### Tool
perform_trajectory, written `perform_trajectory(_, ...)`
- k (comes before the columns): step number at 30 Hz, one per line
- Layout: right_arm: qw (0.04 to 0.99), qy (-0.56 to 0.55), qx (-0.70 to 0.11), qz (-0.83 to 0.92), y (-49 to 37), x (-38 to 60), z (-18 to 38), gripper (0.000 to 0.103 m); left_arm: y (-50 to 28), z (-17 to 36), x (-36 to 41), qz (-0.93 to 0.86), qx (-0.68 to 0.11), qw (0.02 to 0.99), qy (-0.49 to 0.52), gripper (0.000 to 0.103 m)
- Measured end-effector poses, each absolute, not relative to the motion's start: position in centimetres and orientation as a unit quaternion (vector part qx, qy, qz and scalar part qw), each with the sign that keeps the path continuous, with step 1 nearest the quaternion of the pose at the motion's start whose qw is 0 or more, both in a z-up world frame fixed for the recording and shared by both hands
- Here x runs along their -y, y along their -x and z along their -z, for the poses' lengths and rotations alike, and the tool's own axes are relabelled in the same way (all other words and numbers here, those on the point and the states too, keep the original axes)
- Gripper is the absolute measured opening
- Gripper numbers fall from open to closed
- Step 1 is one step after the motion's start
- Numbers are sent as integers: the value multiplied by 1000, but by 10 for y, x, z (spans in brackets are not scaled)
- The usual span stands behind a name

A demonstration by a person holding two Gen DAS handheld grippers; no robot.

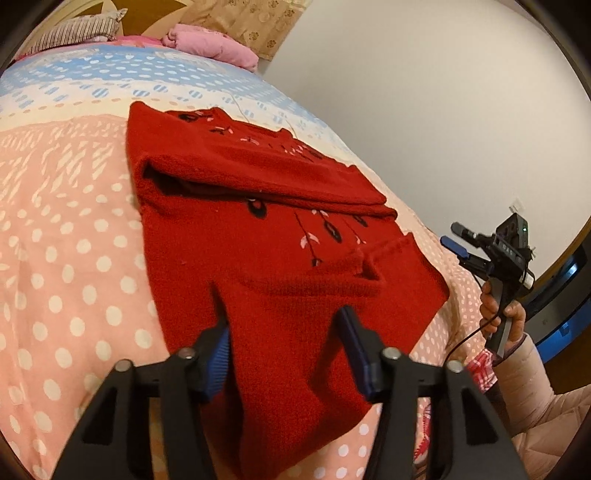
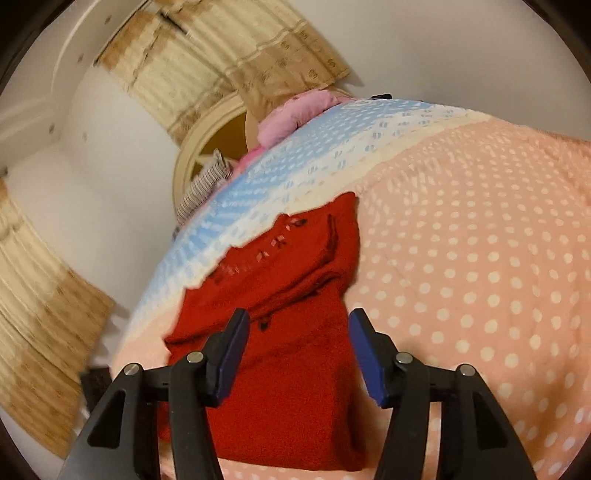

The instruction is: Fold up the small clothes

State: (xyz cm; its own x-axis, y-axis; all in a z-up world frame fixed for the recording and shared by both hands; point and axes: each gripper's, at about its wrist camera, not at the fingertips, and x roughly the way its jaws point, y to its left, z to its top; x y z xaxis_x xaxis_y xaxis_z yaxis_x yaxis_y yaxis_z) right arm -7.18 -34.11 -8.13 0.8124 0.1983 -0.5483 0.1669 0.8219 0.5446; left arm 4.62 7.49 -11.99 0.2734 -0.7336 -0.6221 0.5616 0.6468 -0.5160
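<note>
A red knit sweater (image 1: 266, 236) with black and pink embroidered flowers lies on the bed, its sleeves folded across the body. My left gripper (image 1: 284, 332) is open, its blue pads just above the sweater's near hem. My right gripper (image 1: 456, 242) shows at the right of the left wrist view, held off the bed's edge, jaws apart and empty. In the right wrist view the sweater (image 2: 288, 332) lies below my open right gripper (image 2: 295, 332), which holds nothing.
The bed carries a pink polka-dot quilt (image 1: 74, 258) with a blue and white band (image 1: 110, 77) farther off. A pink bundle (image 1: 210, 44) and a striped pillow (image 1: 77, 31) lie at the head. A white wall and beige curtains (image 2: 221, 55) stand beyond.
</note>
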Motion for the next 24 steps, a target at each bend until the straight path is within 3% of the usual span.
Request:
perform_trajectory(5, 917, -175, -359, 0, 51, 311, 91, 57, -50, 123, -79, 408, -444, 788, 126, 51)
perform_trajectory(7, 913, -131, -387, 16, 35, 300, 103, 57, -53, 123, -77, 408, -447, 785, 128, 57)
perform_trajectory(11, 901, -128, -414, 10, 19, 298, 124, 57, -58, 121, -70, 407, -446, 787, 122, 61)
perform_trajectory(12, 902, -113, -417, 22, 18, 294, 127, 45, -59, 121, -69, 407, -445, 788, 126, 59)
perform_trajectory(13, 903, -94, -417, 36, 18, 290, 126, 19, -59, 120, -70, 408, -443, 788, 129, 52)
perform_trajectory(14, 904, -83, -418, 42, 19, 287, 125, 15, -58, 120, -70, 409, -440, 788, 133, 43)
perform_trajectory(15, 906, -83, -413, 41, 22, 285, 121, 12, -58, 119, -71, 411, -438, 788, 137, 16)
perform_trajectory(16, 911, -85, -401, 46, 30, 284, 115, 11, -56, 118, -73, 412, -437, 787, 140, 6)
perform_trajectory(24, 935, -64, -341, 70, 65, 266, 68, 8, -55, 91, -98, 374, -395, 820, 176, 6)
